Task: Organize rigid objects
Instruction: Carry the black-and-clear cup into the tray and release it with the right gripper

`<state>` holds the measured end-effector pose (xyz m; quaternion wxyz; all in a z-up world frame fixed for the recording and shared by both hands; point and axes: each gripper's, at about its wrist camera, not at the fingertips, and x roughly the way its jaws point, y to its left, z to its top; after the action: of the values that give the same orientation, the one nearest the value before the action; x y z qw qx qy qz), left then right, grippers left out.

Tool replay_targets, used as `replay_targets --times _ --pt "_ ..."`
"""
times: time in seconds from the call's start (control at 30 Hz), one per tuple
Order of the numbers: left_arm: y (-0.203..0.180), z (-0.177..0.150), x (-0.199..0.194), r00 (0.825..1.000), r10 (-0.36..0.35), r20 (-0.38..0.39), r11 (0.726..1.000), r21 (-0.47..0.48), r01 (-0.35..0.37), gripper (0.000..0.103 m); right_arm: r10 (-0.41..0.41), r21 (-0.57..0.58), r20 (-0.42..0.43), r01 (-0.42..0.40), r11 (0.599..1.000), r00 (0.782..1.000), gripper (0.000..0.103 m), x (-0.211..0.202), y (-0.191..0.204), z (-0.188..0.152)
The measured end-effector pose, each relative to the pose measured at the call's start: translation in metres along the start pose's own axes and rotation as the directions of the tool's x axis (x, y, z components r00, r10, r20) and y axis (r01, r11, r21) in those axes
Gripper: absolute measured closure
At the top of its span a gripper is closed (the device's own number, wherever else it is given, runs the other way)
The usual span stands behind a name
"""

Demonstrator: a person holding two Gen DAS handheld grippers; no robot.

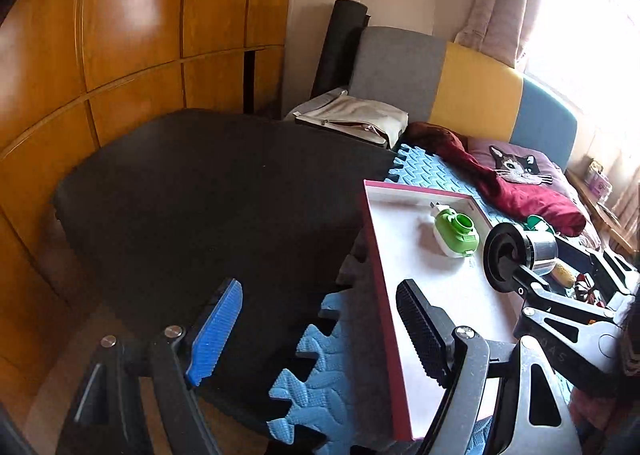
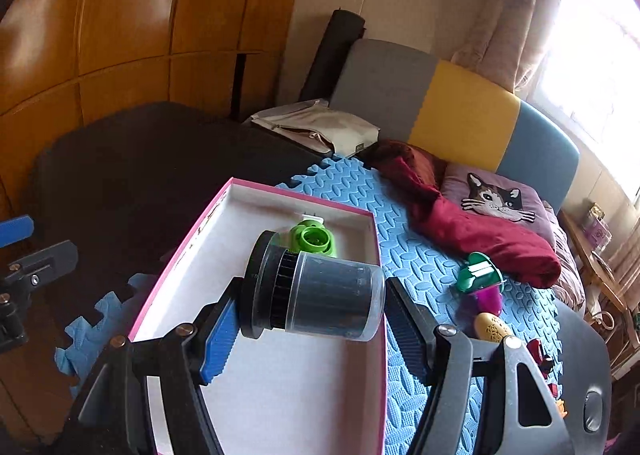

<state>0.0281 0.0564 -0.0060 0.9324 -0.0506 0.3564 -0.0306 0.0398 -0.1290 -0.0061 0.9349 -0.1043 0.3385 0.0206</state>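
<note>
Right tool (image 2: 306, 329) clamps dark cylinder (image 2: 316, 295) endwise above box (image 2: 374, 255). Left tool (image 1: 320, 335) gapes wide, holding nothing. Cylinder looks rigid, smooth, light; flat ends give surest purchase.

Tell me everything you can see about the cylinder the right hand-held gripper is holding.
The cylinder lies sideways between the pads of the right hand-held gripper, held above the white floor of the pink-rimmed box. It has a wide black disc base, a ribbed black ring, and a clear, plastic-looking sleeve over a dark core. The blue pad meets its base; whether the black pad touches the clear end is unclear.
</note>
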Motion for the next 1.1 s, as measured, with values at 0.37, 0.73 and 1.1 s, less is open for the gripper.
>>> replay_targets --times 0.37,0.73,1.1 --pt "0.003 0.001 0.004 1.0 0.002 -0.003 1.0 -0.004 -0.002 0.023 -0.012 0.009 -0.068 0.013 1.0 0.998 0.033 0.028 -0.003 -0.003" --pt "-0.015 0.003 -0.007 0.999 0.045 0.029 0.997 0.064 -0.047 0.023 0.027 0.124 -0.222 0.001 0.992 0.975 0.033 0.092 -0.037 -0.009" --pt "-0.021 0.003 -0.012 0.996 0.078 0.049 0.991 0.101 -0.083 0.023 0.089 0.181 -0.123 -0.066 0.981 0.988 0.028 0.066 -0.048 -0.007"
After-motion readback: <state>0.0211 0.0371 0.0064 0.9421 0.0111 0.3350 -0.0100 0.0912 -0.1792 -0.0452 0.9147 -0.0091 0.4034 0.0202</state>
